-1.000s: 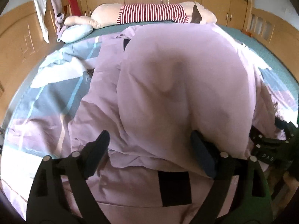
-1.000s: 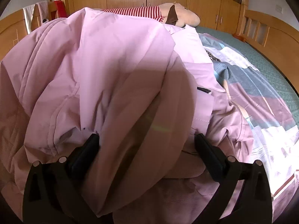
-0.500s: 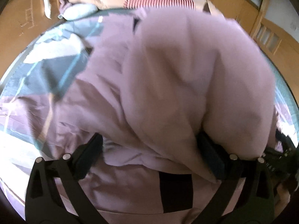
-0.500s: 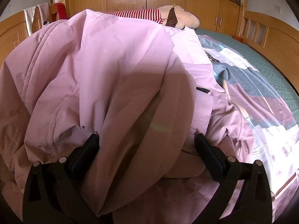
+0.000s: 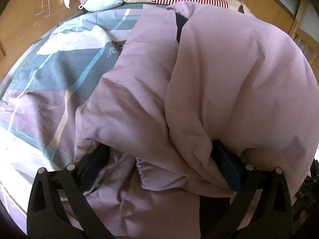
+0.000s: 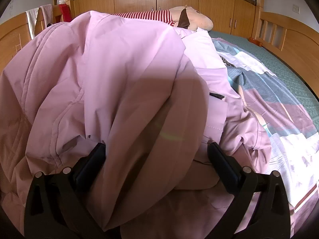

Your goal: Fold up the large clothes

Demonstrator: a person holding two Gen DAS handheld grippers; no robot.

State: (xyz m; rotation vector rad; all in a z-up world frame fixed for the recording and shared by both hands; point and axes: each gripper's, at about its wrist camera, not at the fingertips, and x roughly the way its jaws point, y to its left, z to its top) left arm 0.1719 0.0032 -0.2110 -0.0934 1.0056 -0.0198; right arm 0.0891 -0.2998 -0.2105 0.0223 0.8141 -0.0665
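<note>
A large pink padded jacket [image 5: 219,79] lies bunched on the bed; it also fills the right wrist view [image 6: 119,79]. My left gripper [image 5: 161,165] is open, its jaws wide apart, with a thick fold of the jacket draped between and over them. My right gripper [image 6: 157,159] is open too, wide apart, with a bulging fold of the jacket lying between its fingers. Neither pair of fingers is seen pinching the cloth. The right gripper's black body shows at the left wrist view's right edge [image 5: 311,179].
The bed has a patchwork cover [image 5: 59,75] in grey, blue, white and mauve. A striped plush toy [image 6: 155,16] and a pale blue pillow [image 5: 103,2] lie at the head. Wooden bed rails [image 6: 279,33] and cupboards surround the bed.
The left gripper has pushed forward and lower into the jacket, so the fold now covers its fingertips. The right gripper has hardly moved.
</note>
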